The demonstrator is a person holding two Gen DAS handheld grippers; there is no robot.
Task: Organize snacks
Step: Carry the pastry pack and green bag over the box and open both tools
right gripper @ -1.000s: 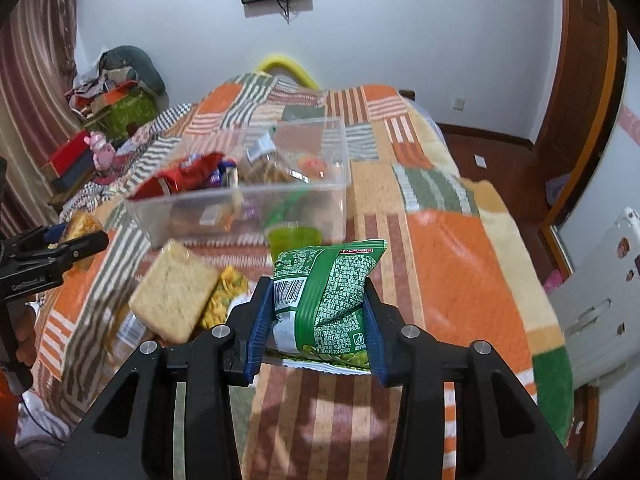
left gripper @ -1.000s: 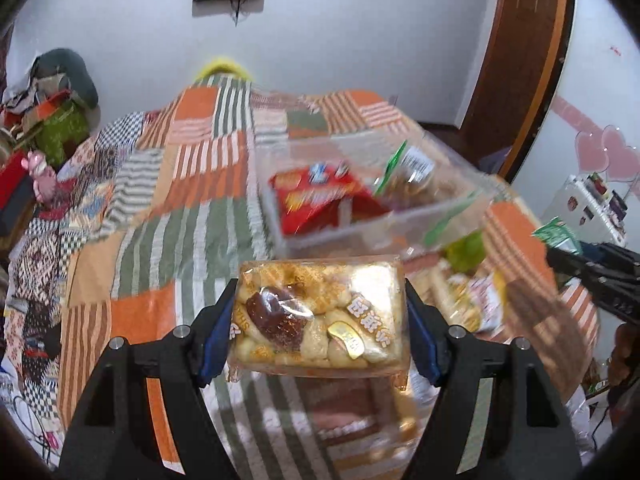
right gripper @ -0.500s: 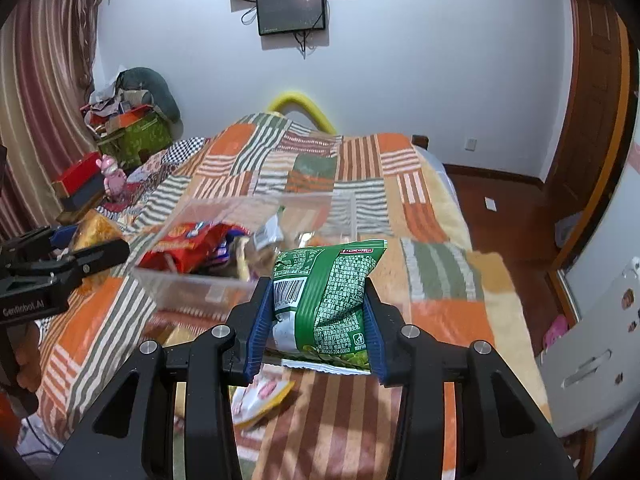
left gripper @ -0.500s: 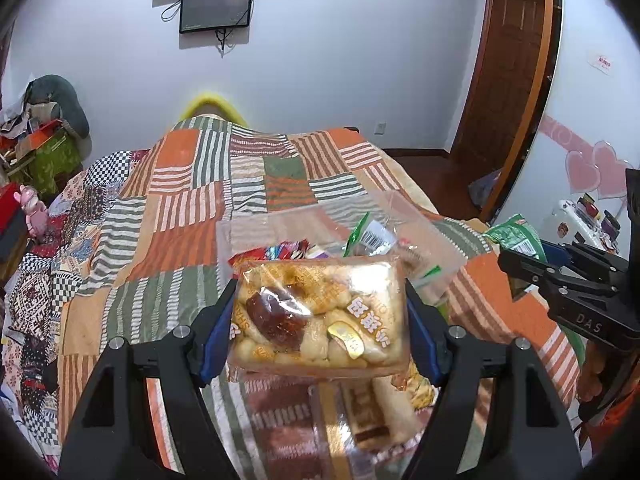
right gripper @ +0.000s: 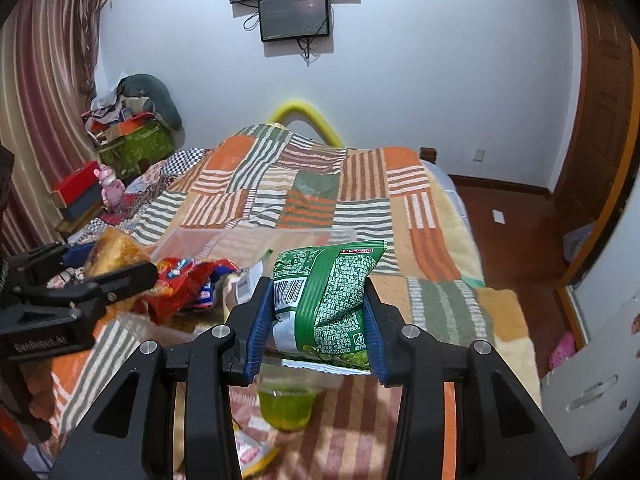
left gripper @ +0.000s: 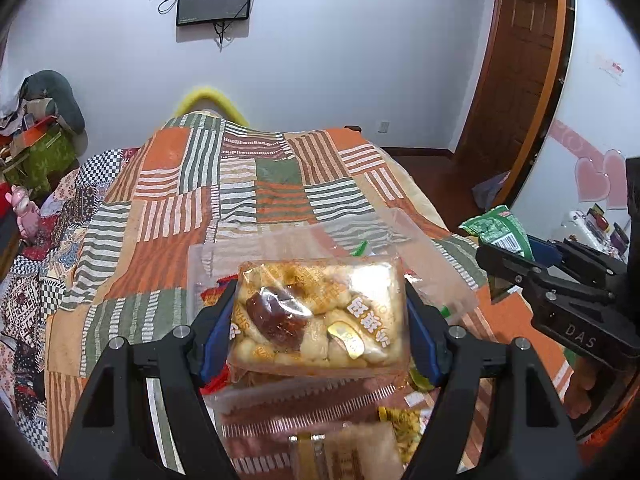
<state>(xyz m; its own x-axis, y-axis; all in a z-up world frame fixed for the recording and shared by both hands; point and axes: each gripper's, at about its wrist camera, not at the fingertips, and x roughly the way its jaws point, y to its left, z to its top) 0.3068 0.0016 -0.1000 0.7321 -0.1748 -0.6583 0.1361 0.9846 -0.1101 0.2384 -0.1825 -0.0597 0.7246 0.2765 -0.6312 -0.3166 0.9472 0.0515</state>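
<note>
The left gripper (left gripper: 320, 320) clamps a clear pastry pack (left gripper: 318, 316); the right gripper (right gripper: 316, 320) pinches a green snack bag (right gripper: 326, 300). The clear tub (left gripper: 436, 268) sits just ahead of and below both. I'd carry each over the rim, lower it, then let go, one at a time

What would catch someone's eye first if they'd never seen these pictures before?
First, the two held snacks: the left gripper clamps a clear pastry pack, and the right gripper clamps a green bag, both raised over the bed. Next, the loud orange and green striped quilt covering the bed. Just beyond the grippers, a clear bin on the quilt holds a red packet.
</note>
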